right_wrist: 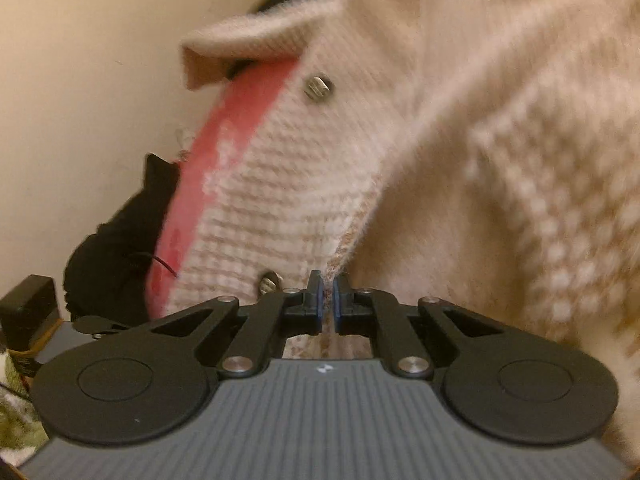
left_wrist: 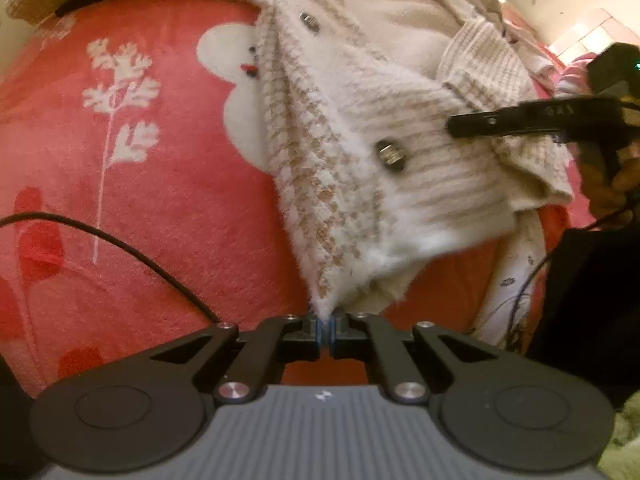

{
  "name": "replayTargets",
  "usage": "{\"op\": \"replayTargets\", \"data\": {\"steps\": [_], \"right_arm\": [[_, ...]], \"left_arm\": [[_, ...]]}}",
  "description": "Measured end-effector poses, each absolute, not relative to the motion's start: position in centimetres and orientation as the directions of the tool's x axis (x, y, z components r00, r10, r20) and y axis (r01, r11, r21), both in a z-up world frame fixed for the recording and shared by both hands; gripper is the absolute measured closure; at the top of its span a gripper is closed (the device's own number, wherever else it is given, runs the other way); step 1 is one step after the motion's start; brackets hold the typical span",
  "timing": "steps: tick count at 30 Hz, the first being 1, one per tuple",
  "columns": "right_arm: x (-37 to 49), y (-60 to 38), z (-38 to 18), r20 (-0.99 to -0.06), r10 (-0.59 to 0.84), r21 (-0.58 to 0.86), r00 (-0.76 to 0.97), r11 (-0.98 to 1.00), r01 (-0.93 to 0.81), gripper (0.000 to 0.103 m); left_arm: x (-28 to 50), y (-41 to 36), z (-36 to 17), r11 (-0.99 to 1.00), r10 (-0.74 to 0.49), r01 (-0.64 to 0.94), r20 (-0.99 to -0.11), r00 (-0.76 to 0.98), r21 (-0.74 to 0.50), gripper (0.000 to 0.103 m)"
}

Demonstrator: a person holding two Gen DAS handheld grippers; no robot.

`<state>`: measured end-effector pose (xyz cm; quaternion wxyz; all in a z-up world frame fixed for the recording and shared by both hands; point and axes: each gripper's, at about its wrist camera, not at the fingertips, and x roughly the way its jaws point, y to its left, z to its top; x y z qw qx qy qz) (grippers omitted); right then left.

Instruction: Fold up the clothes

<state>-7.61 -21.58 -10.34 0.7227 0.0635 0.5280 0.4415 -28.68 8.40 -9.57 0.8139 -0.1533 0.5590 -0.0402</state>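
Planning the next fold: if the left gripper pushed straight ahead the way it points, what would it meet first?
The left gripper is already shut on a corner of the cream cardigan, so it would push straight into that knit. The red blanket probably lies underneath; depth is unclear.

Warm, dim indoor light – colours cast reddish. Right wrist view heavily motion-blurred; fisheye bending at edges, corners vignetted black.

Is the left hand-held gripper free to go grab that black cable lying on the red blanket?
Probably not yet. The left hand-held gripper is shut on the cardigan hem corner; the black cable lies uncovered on the red blanket beside it, so it must let go first.
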Motion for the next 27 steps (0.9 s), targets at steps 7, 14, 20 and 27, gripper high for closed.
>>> {"op": "replayTargets", "data": {"steps": [7, 14, 20, 27], "right_arm": [[-8.9, -19.1, -12.5, -0.866, 0.48, 0.24, 0.14, 0.645, -0.726, 0.1], [-9.0, -18.1, -10.6, -0.882, 0.394, 0.073, 0.257, 0.654, -0.753, 0.1], [-8.7, -17.0, -12.6, -0.896, 0.322, -0.009, 0.305, 0.675, -0.738, 0.1], [-8.7, -17.8, -11.1, -0.874, 0.395, 0.084, 0.281, 0.695, -0.714, 0.1]], "left_arm": [[-28.6, 10.0, -9.5, 0.94, -0.271, -0.089, -0.88, 0.39, -0.329, 0.087], [-29.0, 11.7, -7.9, 0.928, -0.306, -0.06, -0.843, 0.443, -0.368, 0.079], [-26.7, 11.8, -8.8, 0.929, -0.273, -0.096, -0.838, 0.473, -0.357, 0.076], [-22.7, 11.2, -11.3, 0.932, -0.198, -0.172, -0.846, 0.495, -0.319, 0.098]]}}
